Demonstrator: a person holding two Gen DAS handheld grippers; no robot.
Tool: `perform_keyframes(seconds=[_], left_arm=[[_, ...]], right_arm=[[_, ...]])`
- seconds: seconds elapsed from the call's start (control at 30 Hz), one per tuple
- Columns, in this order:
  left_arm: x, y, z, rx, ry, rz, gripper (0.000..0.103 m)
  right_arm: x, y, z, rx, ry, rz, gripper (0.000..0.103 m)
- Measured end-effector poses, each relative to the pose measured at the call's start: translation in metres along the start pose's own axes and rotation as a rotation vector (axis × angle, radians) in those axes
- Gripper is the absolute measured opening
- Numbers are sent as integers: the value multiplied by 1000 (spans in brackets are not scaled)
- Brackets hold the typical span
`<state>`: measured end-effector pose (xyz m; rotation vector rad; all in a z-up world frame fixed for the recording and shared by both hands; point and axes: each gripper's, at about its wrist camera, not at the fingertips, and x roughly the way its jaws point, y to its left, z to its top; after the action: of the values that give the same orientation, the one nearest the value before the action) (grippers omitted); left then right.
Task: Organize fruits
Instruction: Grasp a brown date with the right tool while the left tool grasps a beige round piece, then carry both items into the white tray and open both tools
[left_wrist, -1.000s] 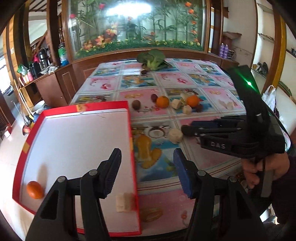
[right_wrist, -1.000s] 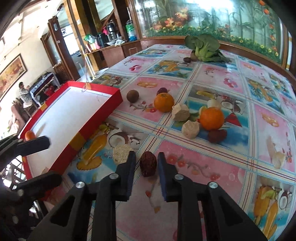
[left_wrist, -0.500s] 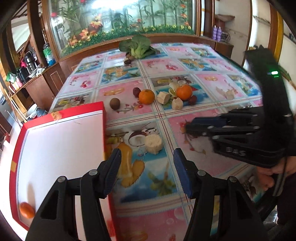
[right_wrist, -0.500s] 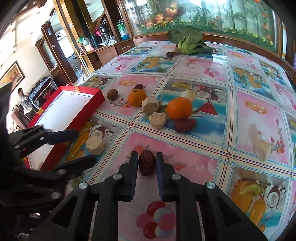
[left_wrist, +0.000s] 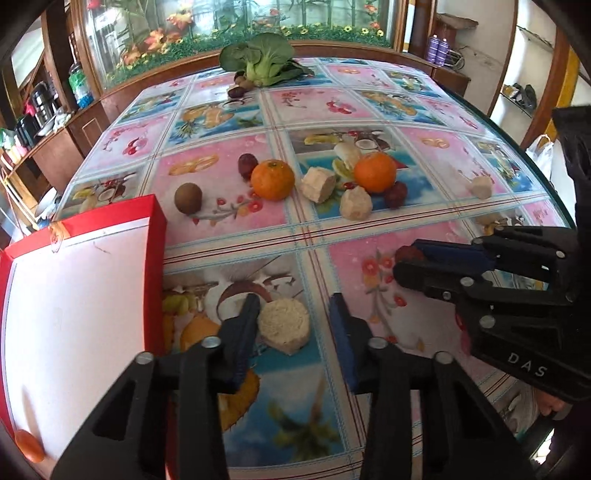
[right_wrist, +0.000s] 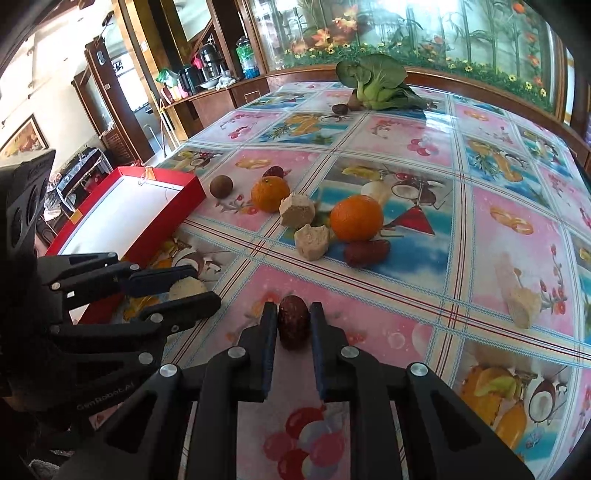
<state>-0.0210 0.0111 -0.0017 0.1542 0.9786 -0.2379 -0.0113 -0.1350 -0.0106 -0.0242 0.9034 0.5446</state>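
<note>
We hold two black two-finger grippers over a bench (left_wrist: 424, 110) covered in a glossy fruit-print cloth. Our right gripper (right_wrist: 293, 325) has its blue pads closed against a small dark red wrinkled date (right_wrist: 293, 322), which looks pinched and ready to carry. Our left gripper (left_wrist: 291, 325) is wide open around a pale round banana slice (left_wrist: 283, 325); one pad is just beside it, the other apart.

A shallow red box with a white floor (left_wrist: 157, 236) sits to the left, holding one small orange fruit (left_wrist: 28, 446) in its near corner. Two oranges, a brown kiwi, more dates and pale chunks lie farther back.

We judge the step as picking pieces for the box. Next, the left gripper needs to close on the slice gently, since it looks soft.
</note>
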Motion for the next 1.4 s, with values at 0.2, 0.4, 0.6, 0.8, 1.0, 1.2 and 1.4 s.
perform_keyframes(seconds=[0.2, 0.4, 0.6, 0.8, 1.0, 1.2, 1.4], left_arm=[[-4, 0, -3, -19, -28, -27, 29], [-36, 4, -11, -48, -111, -25, 29], [-87, 39, -25, -119, -218, 33, 29], [-116, 105, -35, -229, -268, 137, 29], [-126, 160, -56, -353, -283, 209, 29], [-112, 202, -70, -424, -229, 244, 29], [-91, 242, -78, -503, -138, 275, 29]], right_arm=[[-6, -1, 2, 11, -58, -3, 15], [-12, -1, 6, 61, -131, -16, 15], [-7, 49, 22, 56, -156, 133, 15], [17, 131, 47, -51, -142, 229, 15], [54, 177, 71, -111, -78, 212, 15], [86, 195, 86, -120, 25, 176, 15], [101, 214, 78, -141, 86, 169, 15]])
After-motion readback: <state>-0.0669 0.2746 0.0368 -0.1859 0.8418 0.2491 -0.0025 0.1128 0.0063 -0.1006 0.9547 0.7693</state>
